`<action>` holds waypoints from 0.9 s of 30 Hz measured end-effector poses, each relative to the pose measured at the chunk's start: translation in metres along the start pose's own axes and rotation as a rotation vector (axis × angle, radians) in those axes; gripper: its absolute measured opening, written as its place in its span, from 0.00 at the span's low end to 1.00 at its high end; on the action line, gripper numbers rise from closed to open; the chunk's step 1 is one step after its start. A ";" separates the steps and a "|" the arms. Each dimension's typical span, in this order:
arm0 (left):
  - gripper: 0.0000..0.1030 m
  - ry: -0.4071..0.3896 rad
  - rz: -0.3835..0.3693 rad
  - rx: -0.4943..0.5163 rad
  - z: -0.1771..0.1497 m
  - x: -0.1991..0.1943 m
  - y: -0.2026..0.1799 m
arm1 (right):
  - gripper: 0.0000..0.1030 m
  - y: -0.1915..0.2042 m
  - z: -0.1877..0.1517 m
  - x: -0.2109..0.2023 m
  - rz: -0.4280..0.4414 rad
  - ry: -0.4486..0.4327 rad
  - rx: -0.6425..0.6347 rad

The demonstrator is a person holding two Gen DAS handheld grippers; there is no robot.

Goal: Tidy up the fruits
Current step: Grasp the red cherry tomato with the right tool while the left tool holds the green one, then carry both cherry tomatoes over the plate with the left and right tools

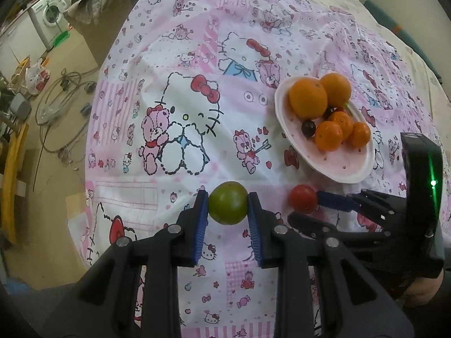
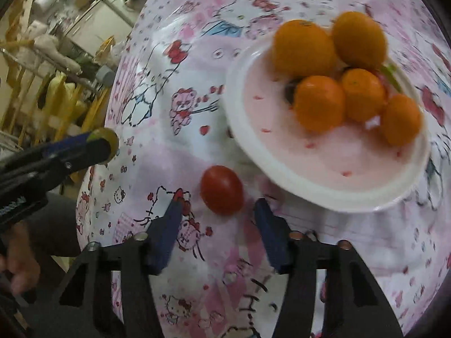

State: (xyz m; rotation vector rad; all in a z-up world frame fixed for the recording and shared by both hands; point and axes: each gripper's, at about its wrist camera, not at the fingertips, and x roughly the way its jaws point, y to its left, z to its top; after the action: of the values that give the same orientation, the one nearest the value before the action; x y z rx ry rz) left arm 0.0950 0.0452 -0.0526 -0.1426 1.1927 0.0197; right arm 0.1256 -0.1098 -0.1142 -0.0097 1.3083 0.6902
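My left gripper (image 1: 227, 197) is shut on a round green fruit (image 1: 227, 207), held a little above the patterned tablecloth. In the right wrist view that fruit (image 2: 111, 138) shows at the left, still between the left gripper's pads. A small red tomato (image 2: 221, 190) lies on the cloth just below the white plate (image 2: 282, 174). My right gripper (image 2: 219, 200) is open, one blue pad on either side of the tomato, with small gaps showing. The plate (image 1: 338, 174) holds two large oranges (image 1: 308, 97), three smaller ones (image 1: 328, 139) and dark grapes (image 1: 308, 127).
The table is round, covered with a pink and white cartoon cloth (image 1: 183, 129). Its left edge drops to a floor with cables (image 1: 56, 104) and a washing machine (image 1: 48, 14). A person's hand (image 2: 17, 276) holds the left gripper at the lower left.
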 end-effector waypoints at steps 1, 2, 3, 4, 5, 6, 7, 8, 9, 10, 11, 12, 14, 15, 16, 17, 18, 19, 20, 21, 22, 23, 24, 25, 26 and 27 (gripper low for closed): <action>0.23 -0.001 0.000 0.001 0.000 0.000 0.000 | 0.52 0.000 0.001 0.001 -0.007 -0.008 -0.005; 0.23 -0.001 0.000 0.002 0.000 0.000 0.000 | 0.50 -0.001 0.001 0.002 -0.005 -0.013 -0.002; 0.23 -0.002 0.001 0.004 0.000 0.000 0.000 | 0.48 -0.002 0.001 0.002 -0.002 -0.016 0.000; 0.23 -0.003 0.002 0.004 0.000 0.000 -0.001 | 0.41 -0.003 0.001 0.002 -0.002 -0.019 0.002; 0.23 -0.004 0.003 0.006 0.001 0.000 -0.001 | 0.34 -0.003 0.001 0.002 -0.009 -0.020 0.000; 0.23 -0.006 0.006 0.008 0.001 0.000 -0.002 | 0.33 -0.004 0.002 0.001 -0.011 -0.021 0.000; 0.23 -0.008 0.009 0.010 0.001 0.000 -0.003 | 0.33 -0.006 0.002 -0.001 -0.004 -0.024 0.002; 0.23 -0.007 0.010 0.012 0.001 0.000 -0.004 | 0.33 -0.007 0.001 -0.003 -0.001 -0.026 0.004; 0.23 -0.007 0.010 0.013 0.001 0.000 -0.004 | 0.33 -0.007 0.000 -0.006 -0.004 -0.028 0.009; 0.23 -0.009 0.011 0.015 0.001 0.000 -0.005 | 0.33 -0.009 0.000 -0.009 -0.001 -0.029 0.017; 0.23 -0.011 0.012 0.017 0.001 -0.001 -0.006 | 0.33 -0.010 -0.002 -0.013 0.005 -0.036 0.028; 0.23 -0.012 0.011 0.019 0.002 -0.001 -0.008 | 0.33 -0.012 -0.004 -0.021 0.017 -0.048 0.045; 0.23 -0.018 0.006 0.021 0.003 -0.003 -0.011 | 0.33 -0.015 -0.006 -0.033 0.031 -0.063 0.065; 0.23 -0.019 0.003 0.023 0.003 -0.004 -0.013 | 0.33 -0.018 -0.009 -0.044 0.038 -0.078 0.076; 0.23 -0.018 -0.003 0.028 0.004 -0.005 -0.016 | 0.33 -0.019 -0.010 -0.052 0.042 -0.090 0.082; 0.23 -0.015 -0.013 0.030 0.005 -0.005 -0.019 | 0.33 -0.023 -0.014 -0.066 0.048 -0.112 0.094; 0.23 -0.013 -0.029 0.033 0.006 -0.006 -0.023 | 0.33 -0.028 -0.018 -0.079 0.061 -0.142 0.110; 0.23 -0.017 -0.035 0.039 0.007 -0.007 -0.027 | 0.33 -0.032 -0.020 -0.087 0.070 -0.162 0.126; 0.23 -0.021 -0.038 0.047 0.008 -0.008 -0.032 | 0.33 -0.040 -0.024 -0.099 0.081 -0.186 0.149; 0.23 -0.025 -0.041 0.054 0.009 -0.008 -0.036 | 0.33 -0.046 -0.026 -0.109 0.080 -0.205 0.165; 0.23 -0.030 -0.047 0.061 0.012 -0.009 -0.041 | 0.33 -0.053 -0.029 -0.118 0.069 -0.220 0.175; 0.23 -0.032 -0.052 0.067 0.014 -0.009 -0.045 | 0.33 -0.059 -0.030 -0.124 0.057 -0.230 0.182; 0.23 -0.032 -0.055 0.074 0.017 -0.008 -0.050 | 0.33 -0.067 -0.031 -0.130 0.043 -0.239 0.194; 0.23 -0.033 -0.057 0.078 0.021 -0.007 -0.054 | 0.33 -0.073 -0.029 -0.131 0.036 -0.242 0.206; 0.23 -0.034 -0.060 0.079 0.025 -0.007 -0.058 | 0.33 -0.079 -0.029 -0.133 0.030 -0.244 0.220; 0.23 -0.036 -0.066 0.080 0.029 -0.005 -0.061 | 0.33 -0.086 -0.029 -0.135 0.025 -0.246 0.236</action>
State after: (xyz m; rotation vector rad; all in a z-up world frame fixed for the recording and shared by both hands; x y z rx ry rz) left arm 0.1257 -0.0117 -0.0308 -0.1107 1.1509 -0.0834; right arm 0.1287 -0.2517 -0.0354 0.2749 1.1464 0.5360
